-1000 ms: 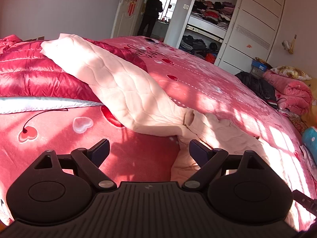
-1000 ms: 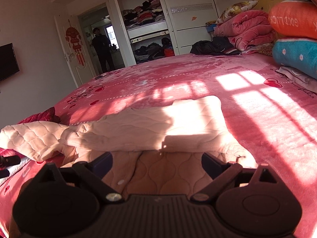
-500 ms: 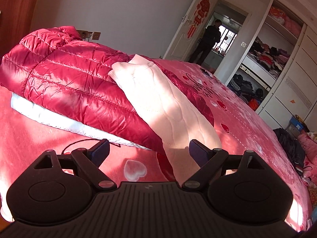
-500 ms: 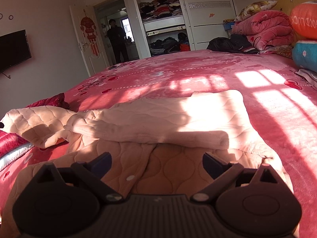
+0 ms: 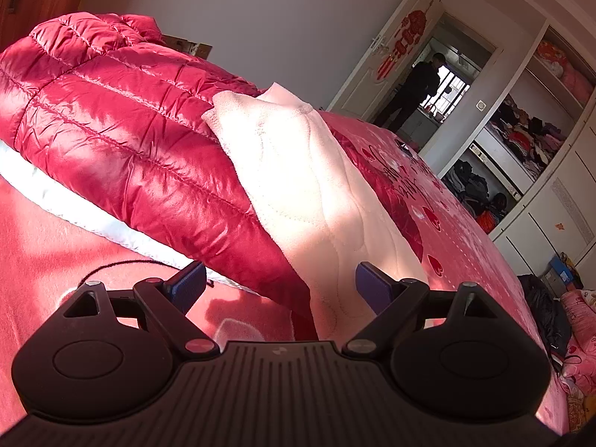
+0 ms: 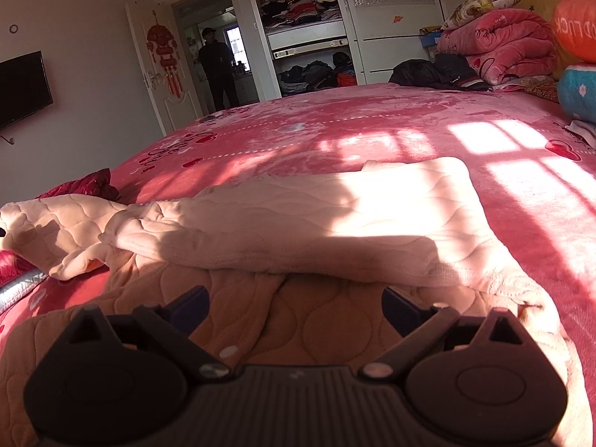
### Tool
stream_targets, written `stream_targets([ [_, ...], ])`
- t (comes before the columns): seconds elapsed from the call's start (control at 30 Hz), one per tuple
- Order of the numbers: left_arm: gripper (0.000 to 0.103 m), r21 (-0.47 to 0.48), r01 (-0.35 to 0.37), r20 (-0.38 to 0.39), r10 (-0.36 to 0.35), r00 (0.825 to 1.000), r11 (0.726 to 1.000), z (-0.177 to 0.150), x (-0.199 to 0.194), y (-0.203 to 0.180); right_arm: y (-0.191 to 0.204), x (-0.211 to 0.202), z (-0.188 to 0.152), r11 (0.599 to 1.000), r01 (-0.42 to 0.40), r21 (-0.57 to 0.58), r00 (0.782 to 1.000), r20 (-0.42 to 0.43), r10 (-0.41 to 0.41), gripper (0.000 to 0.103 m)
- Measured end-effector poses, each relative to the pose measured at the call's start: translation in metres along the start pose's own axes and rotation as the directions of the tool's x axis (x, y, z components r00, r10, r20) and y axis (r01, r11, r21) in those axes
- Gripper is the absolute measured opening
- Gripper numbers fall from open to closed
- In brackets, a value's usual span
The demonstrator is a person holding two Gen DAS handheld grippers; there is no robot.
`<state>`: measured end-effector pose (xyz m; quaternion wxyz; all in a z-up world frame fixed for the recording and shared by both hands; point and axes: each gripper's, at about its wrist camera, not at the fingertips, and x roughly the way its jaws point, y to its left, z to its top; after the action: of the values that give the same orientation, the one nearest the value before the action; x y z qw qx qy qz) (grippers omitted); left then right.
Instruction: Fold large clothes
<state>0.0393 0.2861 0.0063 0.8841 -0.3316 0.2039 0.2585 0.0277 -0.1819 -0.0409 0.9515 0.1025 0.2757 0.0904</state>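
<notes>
Ahead of both tongs spreads the pink bed cover (image 6: 372, 130), printed with red hearts. Beyond the right tongs (image 6: 294, 303), spread wide and empty, the cream quilted garment (image 6: 335, 223) lies on it. Its sleeve (image 5: 309, 186) drapes the red down jacket (image 5: 123, 130) before the left tongs (image 5: 279, 285), also spread. Far behind, open wardrobe shelves (image 6: 301, 11) hold piled clothes. Far right, an orange cushion (image 6: 575, 26) reads "ODLUCK".

My tongs black, blue pads (image 5: 186, 286) | garment (image 6: 335, 219) pale peach, quilted | jacket (image 5: 111, 119) glossy crimson | bedspread (image 6: 372, 130) pink, red hearts
</notes>
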Motion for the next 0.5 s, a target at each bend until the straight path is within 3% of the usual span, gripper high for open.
stream_targets([
  [0.5, 0.103, -0.058, -0.002, 0.033, 0.004, 0.999, 0.998, 0.007, 0.035, -0.018, -0.006, 0.013, 0.009, 0.998, -0.046, 0.033, 0.999, 0.003, 0.046, 0.099],
])
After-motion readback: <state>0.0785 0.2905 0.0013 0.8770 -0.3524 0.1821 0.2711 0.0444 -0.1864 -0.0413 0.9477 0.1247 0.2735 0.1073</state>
